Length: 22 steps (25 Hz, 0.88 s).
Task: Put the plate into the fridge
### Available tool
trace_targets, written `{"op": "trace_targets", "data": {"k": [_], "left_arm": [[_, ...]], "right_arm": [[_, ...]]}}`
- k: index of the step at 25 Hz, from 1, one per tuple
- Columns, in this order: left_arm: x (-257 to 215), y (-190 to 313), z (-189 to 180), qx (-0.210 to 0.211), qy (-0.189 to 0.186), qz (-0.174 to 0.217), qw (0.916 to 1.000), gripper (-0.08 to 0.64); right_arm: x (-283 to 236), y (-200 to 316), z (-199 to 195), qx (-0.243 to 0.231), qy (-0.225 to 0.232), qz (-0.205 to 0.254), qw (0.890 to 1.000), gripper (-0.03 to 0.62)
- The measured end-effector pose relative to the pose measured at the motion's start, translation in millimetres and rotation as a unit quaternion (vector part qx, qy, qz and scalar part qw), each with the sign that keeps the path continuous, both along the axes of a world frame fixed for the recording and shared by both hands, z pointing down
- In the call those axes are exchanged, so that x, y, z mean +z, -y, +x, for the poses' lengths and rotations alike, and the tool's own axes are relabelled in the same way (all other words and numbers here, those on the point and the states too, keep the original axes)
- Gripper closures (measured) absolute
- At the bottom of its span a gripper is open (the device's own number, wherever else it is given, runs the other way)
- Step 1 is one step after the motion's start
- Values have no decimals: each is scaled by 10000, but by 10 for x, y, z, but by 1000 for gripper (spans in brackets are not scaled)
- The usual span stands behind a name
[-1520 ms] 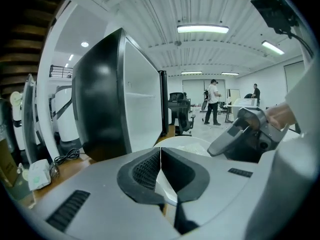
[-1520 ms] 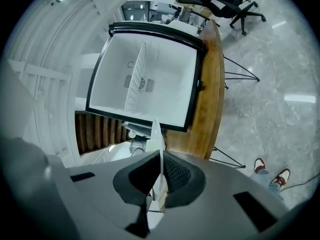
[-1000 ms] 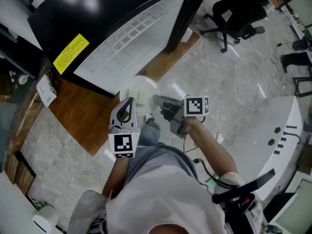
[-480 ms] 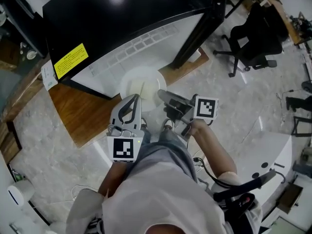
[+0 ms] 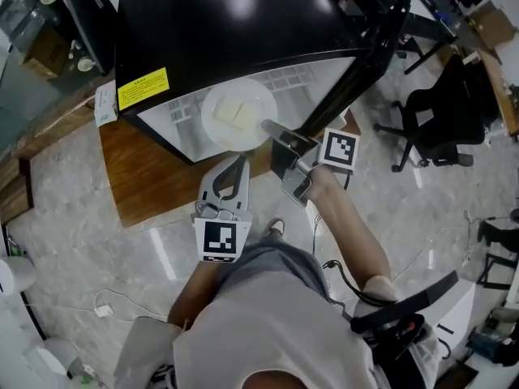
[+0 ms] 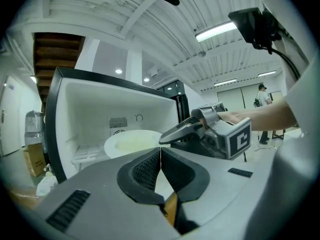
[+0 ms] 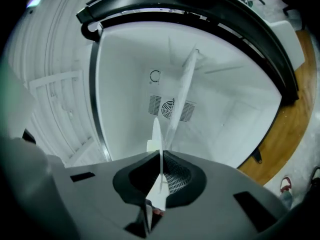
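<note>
A round white plate [image 5: 237, 114] with a pale slab of food on it hangs at the mouth of the open black fridge [image 5: 219, 23]. My right gripper [image 5: 271, 128] is shut on the plate's near rim. In the right gripper view the plate [image 7: 156, 130] shows edge-on between the jaws of the right gripper [image 7: 161, 158], facing the white fridge interior [image 7: 220, 109] and its fan vent [image 7: 170, 107]. My left gripper [image 5: 235, 164] sits below the plate, shut and empty. The left gripper [image 6: 160, 155] view shows the plate [image 6: 131, 142] and the right gripper [image 6: 176, 132] ahead.
The fridge stands on a wooden platform [image 5: 150, 181] over a marble floor. Its black door [image 5: 375, 43] stands open to the right. A yellow label [image 5: 142, 88] marks the fridge's left edge. A black office chair [image 5: 442, 112] stands farther right.
Both grippers have moved forward toward the fridge. The plate, held in the right gripper, went from in front of the platform up to the fridge opening.
</note>
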State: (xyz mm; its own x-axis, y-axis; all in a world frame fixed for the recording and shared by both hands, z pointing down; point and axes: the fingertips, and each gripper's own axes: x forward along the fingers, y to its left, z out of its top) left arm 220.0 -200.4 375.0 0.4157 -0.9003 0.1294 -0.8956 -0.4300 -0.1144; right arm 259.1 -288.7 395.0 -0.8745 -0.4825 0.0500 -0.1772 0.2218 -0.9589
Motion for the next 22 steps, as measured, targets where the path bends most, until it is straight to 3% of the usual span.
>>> {"op": "trace_targets", "data": {"k": [11,18,22], "left_arm": [[197,461,-2,-271,480,69,9985,540],[207,712,-63,-483,507,68,9975,540],[139,835,-99,-631,251,97,9976,540]], "right_arm": [[136,291,-153,318,404,-843,9951,568],[-16,438,-185,260,497,-723,9958,561],[-96,436,-230,-29,485,-539,9974,467]]}}
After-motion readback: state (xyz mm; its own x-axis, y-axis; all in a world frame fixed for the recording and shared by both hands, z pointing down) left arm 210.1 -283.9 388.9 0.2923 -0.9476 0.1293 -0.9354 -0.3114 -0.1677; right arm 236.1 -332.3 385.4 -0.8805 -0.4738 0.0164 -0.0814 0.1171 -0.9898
